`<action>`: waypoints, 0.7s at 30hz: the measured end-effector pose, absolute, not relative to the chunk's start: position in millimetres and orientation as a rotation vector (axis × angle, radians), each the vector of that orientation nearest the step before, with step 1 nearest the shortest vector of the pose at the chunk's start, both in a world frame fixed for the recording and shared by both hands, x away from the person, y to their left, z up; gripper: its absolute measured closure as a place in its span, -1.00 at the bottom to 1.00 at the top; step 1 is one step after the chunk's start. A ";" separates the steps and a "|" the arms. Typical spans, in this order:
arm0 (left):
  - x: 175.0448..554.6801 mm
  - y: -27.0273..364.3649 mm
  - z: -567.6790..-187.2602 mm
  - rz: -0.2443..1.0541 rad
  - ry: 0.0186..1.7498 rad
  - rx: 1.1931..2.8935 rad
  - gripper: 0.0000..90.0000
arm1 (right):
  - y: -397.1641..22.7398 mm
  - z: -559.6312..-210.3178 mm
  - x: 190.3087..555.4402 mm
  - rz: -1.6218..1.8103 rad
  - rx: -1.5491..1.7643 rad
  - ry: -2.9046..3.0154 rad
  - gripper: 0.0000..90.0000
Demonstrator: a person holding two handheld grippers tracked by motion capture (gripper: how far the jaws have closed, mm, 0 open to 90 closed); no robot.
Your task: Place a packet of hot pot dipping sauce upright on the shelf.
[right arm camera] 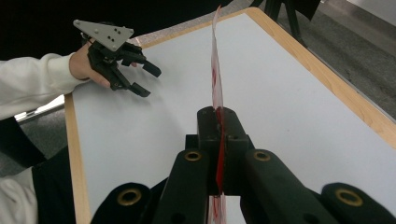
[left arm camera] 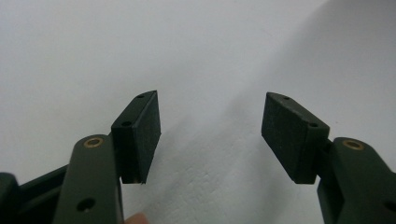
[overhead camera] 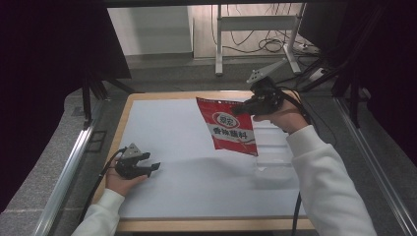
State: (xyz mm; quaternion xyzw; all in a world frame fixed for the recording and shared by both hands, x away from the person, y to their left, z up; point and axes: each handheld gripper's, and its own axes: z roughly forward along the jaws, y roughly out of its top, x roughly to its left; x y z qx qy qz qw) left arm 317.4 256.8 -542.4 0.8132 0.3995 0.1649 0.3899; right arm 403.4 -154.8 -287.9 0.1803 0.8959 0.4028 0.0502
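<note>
Red foil-look pouch (overhead camera: 227,127) with a white label panel hangs in the air at centre-right of the high view, above the white bench (overhead camera: 172,147), pinched at its upper right corner by the right tool (overhead camera: 244,109). In the right gripper view the pouch (right arm camera: 216,70) shows edge-on as a thin sheet, with both black jaws pressed together on it.

Left tool (overhead camera: 146,164) rests low at lower left of the high view, jaws spread with nothing between them; its own view shows only bare bench (left arm camera: 196,56) between the pads.

Handling, judged: the pouch looks light, thin and flexible. It holds nearly flat from one corner, so the contents are probably small or evenly spread. The film surface is likely slick, so a corner pinch could slip or let the pouch swing. A firmer hold would be on the flat sealed top edge, or a second pinch by the left tool on the lower left corner to steady it.

A clear tray-like item (overhead camera: 273,169) sits on the bench below the pouch; details too faint to tell.
</note>
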 end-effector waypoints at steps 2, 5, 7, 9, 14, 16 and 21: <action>317.5 256.7 -542.7 0.419 1.017 2.066 -0.18 | -160.3 -286.1 405.1 1.224 0.557 2.722 0.98; 317.3 256.5 -542.7 0.420 1.018 2.065 -0.18 | -169.4 -283.9 407.9 1.239 0.578 2.705 0.98; 317.0 256.3 -542.6 0.422 1.018 2.065 -0.18 | -172.1 -283.3 408.4 1.241 0.589 2.703 0.98; 316.1 256.0 -542.4 0.421 1.016 2.064 -0.18 | -179.6 -282.3 410.1 1.248 0.604 2.689 0.98; 311.3 254.1 -542.1 0.421 1.010 2.074 -0.18 | -194.3 -281.6 414.1 1.267 0.632 2.662 0.98; 307.1 252.3 -540.9 0.425 1.006 2.076 -0.18 | -203.7 -282.0 416.8 1.281 0.638 2.656 0.98; 300.8 249.6 -539.4 0.427 1.001 2.077 -0.19 | -219.4 -281.6 420.6 1.299 0.655 2.633 0.98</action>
